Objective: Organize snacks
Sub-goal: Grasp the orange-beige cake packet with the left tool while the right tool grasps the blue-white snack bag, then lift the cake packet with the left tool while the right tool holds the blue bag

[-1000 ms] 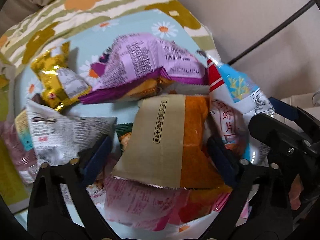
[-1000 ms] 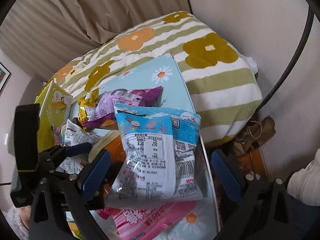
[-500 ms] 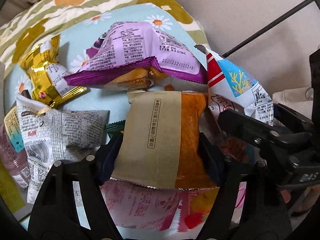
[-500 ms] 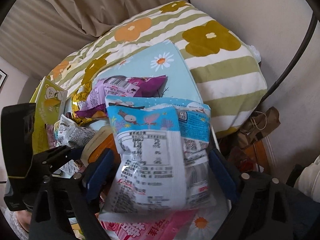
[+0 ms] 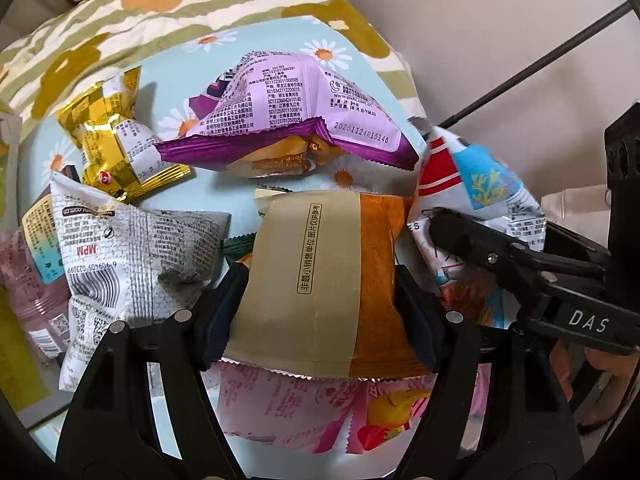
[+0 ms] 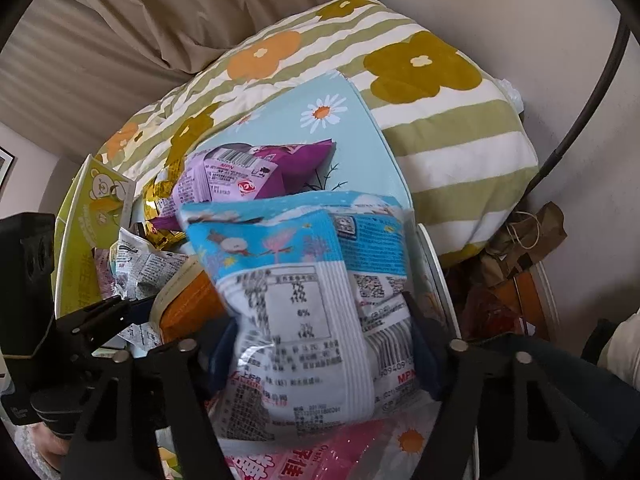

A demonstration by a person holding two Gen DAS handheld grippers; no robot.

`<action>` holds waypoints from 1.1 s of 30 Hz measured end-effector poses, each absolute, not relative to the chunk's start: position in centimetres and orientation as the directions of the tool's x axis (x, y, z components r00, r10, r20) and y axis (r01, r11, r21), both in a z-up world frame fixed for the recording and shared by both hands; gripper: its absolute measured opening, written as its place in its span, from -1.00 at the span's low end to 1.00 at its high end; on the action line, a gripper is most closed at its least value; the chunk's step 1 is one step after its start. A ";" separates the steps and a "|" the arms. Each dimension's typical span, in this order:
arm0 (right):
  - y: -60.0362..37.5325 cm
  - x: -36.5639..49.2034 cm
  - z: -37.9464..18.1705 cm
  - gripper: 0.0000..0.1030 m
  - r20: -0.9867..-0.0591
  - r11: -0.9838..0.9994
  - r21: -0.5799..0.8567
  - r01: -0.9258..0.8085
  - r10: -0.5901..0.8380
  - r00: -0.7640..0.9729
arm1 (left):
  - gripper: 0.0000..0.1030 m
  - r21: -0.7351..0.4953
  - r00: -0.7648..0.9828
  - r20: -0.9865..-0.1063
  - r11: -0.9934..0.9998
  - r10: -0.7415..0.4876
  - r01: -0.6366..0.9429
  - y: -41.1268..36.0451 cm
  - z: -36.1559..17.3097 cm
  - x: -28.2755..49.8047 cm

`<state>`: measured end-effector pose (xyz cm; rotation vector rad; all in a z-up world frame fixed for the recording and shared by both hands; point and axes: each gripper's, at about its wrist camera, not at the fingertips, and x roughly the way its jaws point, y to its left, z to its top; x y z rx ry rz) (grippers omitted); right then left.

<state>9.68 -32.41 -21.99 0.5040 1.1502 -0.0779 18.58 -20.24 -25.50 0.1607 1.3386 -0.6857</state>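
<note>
From the left wrist camera we look down on a pale blue daisy-print tray (image 5: 276, 44) heaped with snack packets, resting on a striped floral cushion (image 5: 120, 12). Our left gripper (image 5: 320, 304) has its jaws closing on an orange and tan packet (image 5: 328, 280) near the tray's near edge, both dark pads pressing the packet's two sides. Under it lies a pink packet (image 5: 304, 412). Toward the tray's far edge sits a purple packet (image 5: 296, 112), with a gold packet (image 5: 116, 144) toward the far left corner and a white packet (image 5: 136, 252) along the left edge. At the right edge we see the right gripper's black finger lying across a blue and white packet (image 5: 480, 184). From the right wrist camera, our right gripper (image 6: 324, 344) has its jaws closing on that blue and white packet (image 6: 304, 304), the pads squeezing its sides near the tray's (image 6: 360, 136) right edge. The purple packet (image 6: 248, 176) lies beyond it toward the far edge, and the orange and tan packet (image 6: 188, 304) sits just left, beside the left gripper's black frame. A yellow-green carton (image 6: 92, 208) stands at the tray's left edge.
</note>
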 end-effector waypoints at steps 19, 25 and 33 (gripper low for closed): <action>-33.1 6.5 -16.5 0.19 -0.847 0.897 0.342 0.280 0.166 0.505 | 0.28 -0.331 0.168 -0.876 0.817 -0.452 0.473 -19.3 -19.5 14.9; -33.0 5.1 -12.2 0.19 -0.816 0.919 0.330 0.217 0.162 0.554 | 0.28 -0.374 0.267 -0.818 0.825 -0.509 0.424 -17.5 -14.4 12.9; -30.1 5.0 -7.4 0.19 -0.764 0.944 0.324 0.058 0.225 0.605 | -0.32 -0.417 0.417 -0.741 0.847 -0.527 0.329 -12.4 -8.3 11.2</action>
